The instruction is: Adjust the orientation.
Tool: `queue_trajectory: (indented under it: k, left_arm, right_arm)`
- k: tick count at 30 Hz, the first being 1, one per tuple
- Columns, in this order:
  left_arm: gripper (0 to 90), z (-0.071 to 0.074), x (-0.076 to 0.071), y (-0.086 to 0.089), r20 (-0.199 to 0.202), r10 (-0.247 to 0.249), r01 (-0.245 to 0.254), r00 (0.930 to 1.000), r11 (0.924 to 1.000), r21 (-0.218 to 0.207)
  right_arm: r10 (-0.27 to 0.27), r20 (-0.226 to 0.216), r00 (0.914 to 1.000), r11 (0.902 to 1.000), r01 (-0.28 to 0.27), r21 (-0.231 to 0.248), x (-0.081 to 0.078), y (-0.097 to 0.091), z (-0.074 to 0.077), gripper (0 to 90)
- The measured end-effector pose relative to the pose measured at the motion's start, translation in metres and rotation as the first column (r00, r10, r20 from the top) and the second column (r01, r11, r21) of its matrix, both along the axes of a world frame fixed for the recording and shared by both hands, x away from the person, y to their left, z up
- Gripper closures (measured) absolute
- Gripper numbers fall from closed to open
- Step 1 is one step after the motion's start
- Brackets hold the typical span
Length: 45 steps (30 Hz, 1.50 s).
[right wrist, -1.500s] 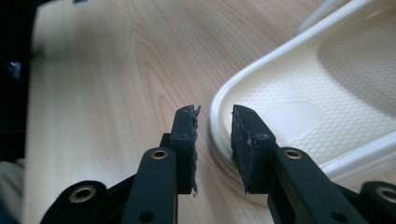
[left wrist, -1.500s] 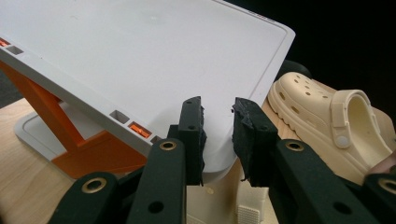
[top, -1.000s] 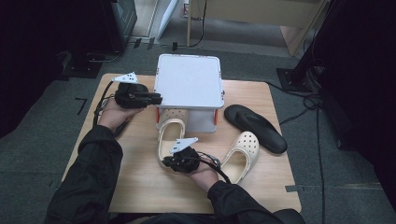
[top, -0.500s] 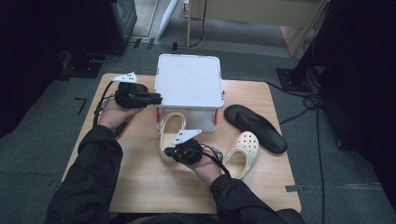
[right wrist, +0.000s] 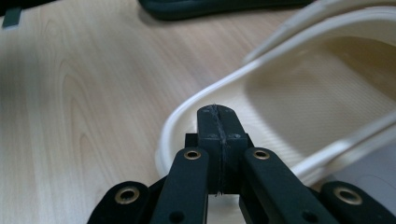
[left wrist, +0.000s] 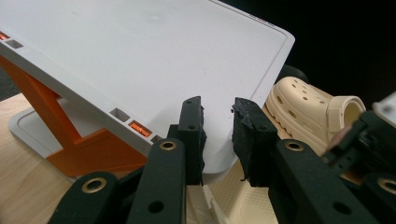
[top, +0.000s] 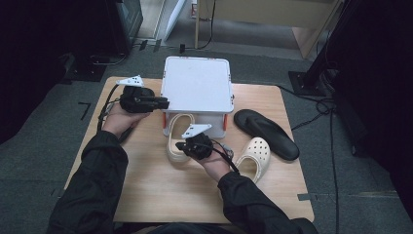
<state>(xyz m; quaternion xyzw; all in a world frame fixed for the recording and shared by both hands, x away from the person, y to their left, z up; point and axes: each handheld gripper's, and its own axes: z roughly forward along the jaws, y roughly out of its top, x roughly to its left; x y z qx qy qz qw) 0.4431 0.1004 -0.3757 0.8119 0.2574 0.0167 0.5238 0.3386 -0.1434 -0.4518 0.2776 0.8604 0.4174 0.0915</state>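
A white storage box (top: pixel 197 92) with orange latches (left wrist: pixel 93 149) stands at the back middle of the wooden table (top: pixel 146 195). My left gripper (top: pixel 163 103) (left wrist: pixel 218 123) is shut on the corner of its lid (left wrist: pixel 140 60), which tilts upward in the left gripper view. A cream clog (top: pixel 174 144) (right wrist: pixel 327 102) lies upside open in front of the box. My right gripper (top: pixel 181 145) (right wrist: pixel 217 114) hovers at that clog's rim; its jaws have just been closing and now meet with nothing between them. A second cream clog (top: pixel 255 153) (left wrist: pixel 303 107) lies to the right.
A black flip-flop (top: pixel 265 131) (right wrist: pixel 210 7) lies at the right of the table, beside the box. Cables run over the grey floor behind and to the right. Bare wood shows at the table's front and left.
My right gripper has moved away from me toward the box, along the left clog, and its jaws have closed fully. The left gripper and the box have not moved.
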Motion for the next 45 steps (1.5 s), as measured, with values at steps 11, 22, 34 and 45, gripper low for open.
queue_trajectory:
  k: [11,22,34,45]
  left_arm:
    - [73.7,0.0,0.0,0.0,0.0,0.002,-0.002,1.0,1.0,0.002]
    - [73.8,0.0,0.0,0.0,0.0,0.001,-0.001,1.0,1.0,0.0]
    - [73.7,0.0,0.0,0.0,-0.001,0.003,-0.003,1.0,1.0,-0.005]
    - [73.8,-0.001,0.001,0.001,-0.001,0.001,-0.001,1.0,1.0,-0.007]
  right_arm:
    - [0.056,-0.079,0.9952,0.9968,-0.051,0.061,-0.024,-0.007,0.003,89.8]
    - [0.061,-0.148,0.9871,0.9955,-0.071,-0.062,-0.028,-0.001,-0.024,89.4]
    - [0.006,-0.087,0.9962,0.9986,-0.011,-0.052,0.001,0.005,-0.022,88.2]
    - [-0.039,-0.006,0.9992,0.9986,0.039,-0.037,0.016,0.005,-0.027,86.5]
